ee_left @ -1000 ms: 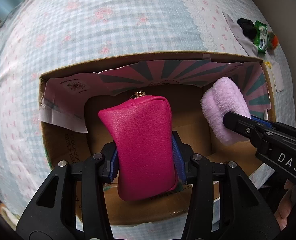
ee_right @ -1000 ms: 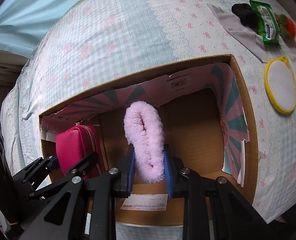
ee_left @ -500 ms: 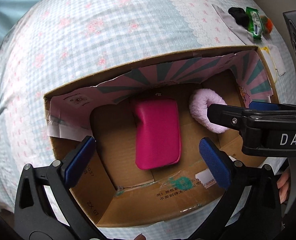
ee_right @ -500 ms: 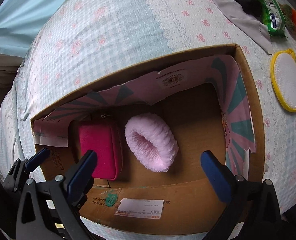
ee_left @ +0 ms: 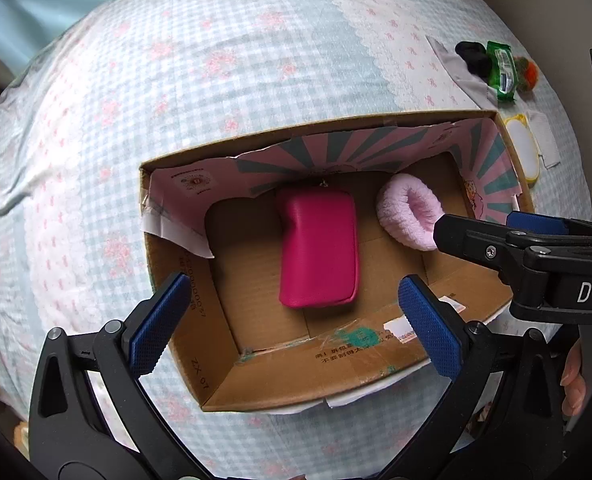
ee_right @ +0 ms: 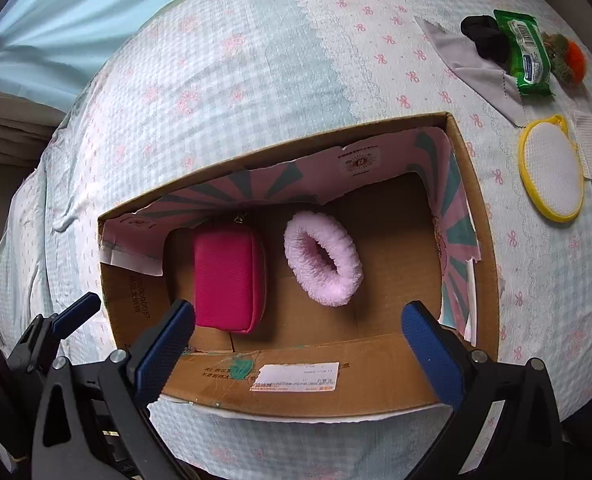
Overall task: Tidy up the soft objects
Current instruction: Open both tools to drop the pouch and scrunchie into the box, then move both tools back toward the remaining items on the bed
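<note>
We have just let go with both the left tongs (ee_left: 296,316) and right tongs (ee_right: 300,340), now spread wide and empty, leaving the pink pouch (ee_right: 227,280) and fluffy scrunchie (ee_right: 323,264) lying side by side in the cardboard box (ee_right: 472,208), so more items on the bed (ee_right: 255,60) come next.

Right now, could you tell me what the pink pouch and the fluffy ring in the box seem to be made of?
Pink pouch: probably faux leather, with a fine grain, soft sheen and stitched zip edge. Fluffy ring: plush, fleecy fabric with a matte, fuzzy pile. Box: plain brown corrugated cardboard.
</note>
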Motion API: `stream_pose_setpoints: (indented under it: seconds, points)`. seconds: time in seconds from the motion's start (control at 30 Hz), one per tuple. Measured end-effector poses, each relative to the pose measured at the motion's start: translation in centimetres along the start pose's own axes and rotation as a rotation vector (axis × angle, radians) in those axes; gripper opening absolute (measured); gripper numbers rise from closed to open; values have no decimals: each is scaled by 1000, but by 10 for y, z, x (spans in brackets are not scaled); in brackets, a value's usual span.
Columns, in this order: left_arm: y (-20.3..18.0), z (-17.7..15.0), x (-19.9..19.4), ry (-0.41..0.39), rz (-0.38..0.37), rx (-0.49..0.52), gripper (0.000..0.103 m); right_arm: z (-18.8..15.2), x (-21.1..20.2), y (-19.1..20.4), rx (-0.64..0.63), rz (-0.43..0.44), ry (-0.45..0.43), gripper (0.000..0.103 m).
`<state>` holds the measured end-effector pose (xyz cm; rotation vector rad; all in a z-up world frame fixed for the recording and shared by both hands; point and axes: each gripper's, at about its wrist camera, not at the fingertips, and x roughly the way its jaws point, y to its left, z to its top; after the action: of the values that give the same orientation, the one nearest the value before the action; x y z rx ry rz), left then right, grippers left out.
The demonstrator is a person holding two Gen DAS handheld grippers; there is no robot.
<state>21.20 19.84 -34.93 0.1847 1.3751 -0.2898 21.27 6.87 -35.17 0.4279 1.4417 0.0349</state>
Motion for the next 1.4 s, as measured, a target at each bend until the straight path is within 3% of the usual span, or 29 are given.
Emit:
stream_pose_setpoints:
  seconds: [0.13, 0.37, 0.63, 1.03, 1.4]
  points:
    - [2, -8, -26, -44, 2, -12, 103, -11, -36, 13, -63, -23, -55, 103]
    - [6, -28, -96, -142, 5, -63, 103, -44, -127, 39, -218, -121, -235, 103]
    - [4, -57, -193, -319, 55, -103, 103, -79, -210, 42, -249, -168, -435, 103]
    - [-16, -68, -248, -437, 15, -108, 103, -102, -274, -3, -146, -229, -593, 103]
    - [-86, -41, -269, -521, 32, -124, 103, -78, -320, -94, -128, -202, -703, 103]
